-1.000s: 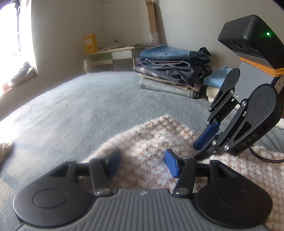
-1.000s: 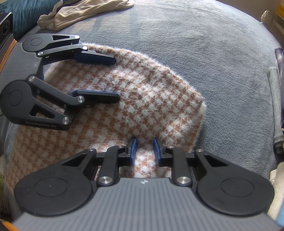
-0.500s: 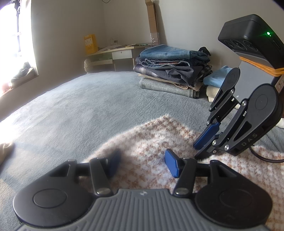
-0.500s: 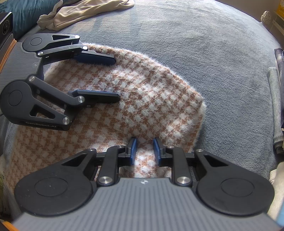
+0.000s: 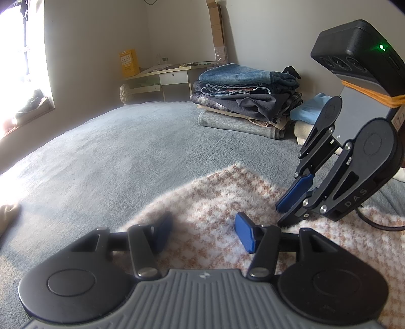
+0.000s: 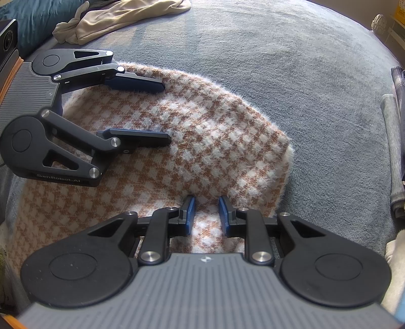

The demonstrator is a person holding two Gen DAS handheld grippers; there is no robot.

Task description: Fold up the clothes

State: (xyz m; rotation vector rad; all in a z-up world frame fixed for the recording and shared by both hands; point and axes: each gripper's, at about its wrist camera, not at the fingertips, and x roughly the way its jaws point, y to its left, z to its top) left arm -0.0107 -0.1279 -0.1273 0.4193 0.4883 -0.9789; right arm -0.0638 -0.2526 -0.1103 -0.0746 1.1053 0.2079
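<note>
A fuzzy brown-and-white checked garment lies flat on the grey-blue blanket. My left gripper is open, its blue pads wide apart just over the garment's left part. My right gripper points steeply down near the garment's right edge, its tips on the fuzz. Its jaws stand a narrow gap apart. The checked cloth shows flat through that gap, with no fold pinched there.
A stack of folded clothes sits by the far wall, its edge to my right. A light blue cloth lies beside it. A crumpled beige garment is at the far left. A low table stands in the corner.
</note>
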